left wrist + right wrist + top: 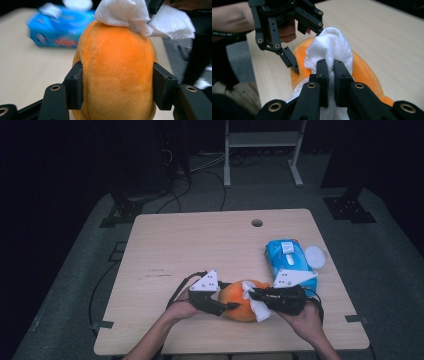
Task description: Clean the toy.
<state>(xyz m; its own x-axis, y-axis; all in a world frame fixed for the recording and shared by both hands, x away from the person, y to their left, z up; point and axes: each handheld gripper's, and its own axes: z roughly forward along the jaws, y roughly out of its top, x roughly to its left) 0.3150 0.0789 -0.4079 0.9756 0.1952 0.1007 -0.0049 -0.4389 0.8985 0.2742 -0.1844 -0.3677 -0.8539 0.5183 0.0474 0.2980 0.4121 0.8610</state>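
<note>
Dark floor and cables surround a pale wooden table (200, 245), and the work happens at its near edge. From the tools first: the left gripper (117, 87) has its two jaws pressed on the two sides of an orange plush toy (116, 72), so it is clamped on the toy and keeps it steady. The right gripper (331, 82) has its jaws nearly together, with a white tissue (332, 47) pinched between them, and the tissue lies on the top of the toy.

In the high view the toy (235, 302) sits on the table between the two hands, near the front edge. Behind the right hand (307, 322) stands a blue tissue pack (290, 260), with a white round lid (315, 256) beside it.

I judge the toy to be soft and light (the fabric looks like short fleece). It will give under the jaws and not slip much, so a hold across its middle seems good. The tissue is thin and may tear if it is pulled hard, so a gentle rubbing is safer.
</note>
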